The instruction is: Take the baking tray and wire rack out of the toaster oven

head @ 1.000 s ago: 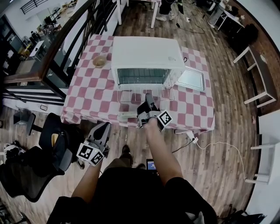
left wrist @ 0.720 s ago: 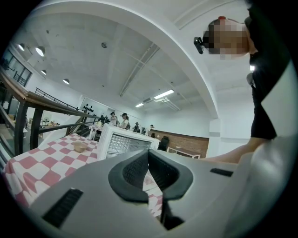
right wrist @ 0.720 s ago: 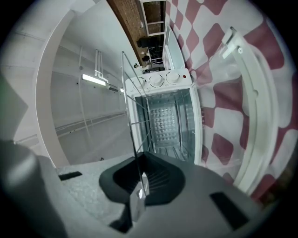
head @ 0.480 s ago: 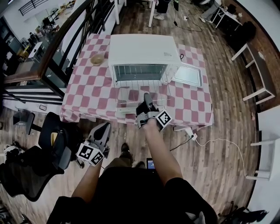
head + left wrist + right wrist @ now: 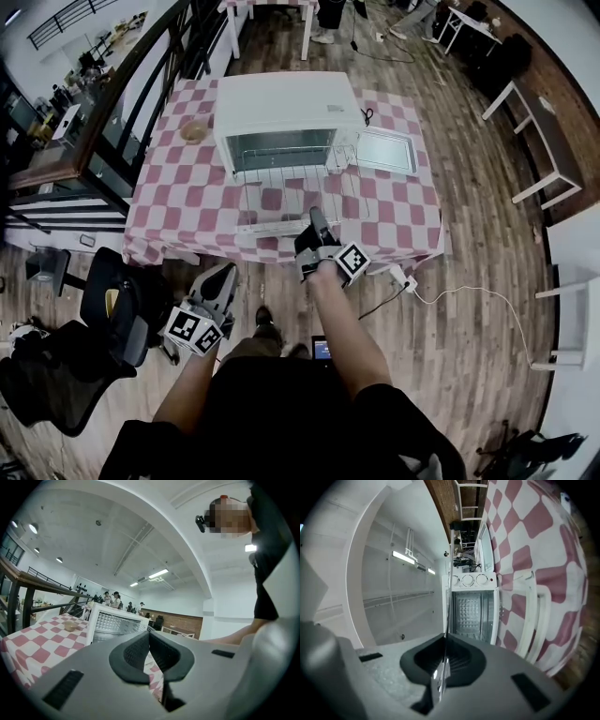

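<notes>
The white toaster oven stands on the checked table with its door folded down. The wire rack is drawn out level over the door. My right gripper is shut on its front edge. In the right gripper view the rack shows as a thin metal edge clamped between the pads, with the oven cavity beyond. The baking tray lies on the table right of the oven. My left gripper hangs below the table's front edge, shut and empty.
A small bowl sits on the table left of the oven. A black office chair stands at the left, and a dark railing runs behind it. A power strip with a white cable lies on the wooden floor at the right.
My right gripper has drawn back toward me with the wire rack, which has slid farther out of the oven. The left gripper has shifted a little, staying shut.
</notes>
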Demonstrator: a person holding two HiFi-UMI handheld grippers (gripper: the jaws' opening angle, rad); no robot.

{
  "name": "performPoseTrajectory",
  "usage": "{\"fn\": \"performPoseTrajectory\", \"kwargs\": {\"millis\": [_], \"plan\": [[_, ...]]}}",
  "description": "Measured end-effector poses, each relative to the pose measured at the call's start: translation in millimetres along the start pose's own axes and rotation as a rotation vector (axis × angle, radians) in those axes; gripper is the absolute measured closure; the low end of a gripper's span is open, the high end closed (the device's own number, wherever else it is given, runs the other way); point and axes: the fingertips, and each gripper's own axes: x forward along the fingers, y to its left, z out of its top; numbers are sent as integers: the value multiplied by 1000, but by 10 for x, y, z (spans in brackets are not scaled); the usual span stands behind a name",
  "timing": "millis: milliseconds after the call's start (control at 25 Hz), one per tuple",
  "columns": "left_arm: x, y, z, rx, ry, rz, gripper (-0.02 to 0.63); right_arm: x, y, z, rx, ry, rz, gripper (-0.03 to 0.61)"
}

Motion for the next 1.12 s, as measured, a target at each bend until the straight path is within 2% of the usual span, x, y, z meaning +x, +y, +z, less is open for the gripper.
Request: {"fn": "performPoseTrajectory", "kwargs": {"millis": [1120], "plan": [[483, -1435, -442, 21, 55, -184, 621, -1953, 176, 1555, -103, -202, -43, 580]]}}
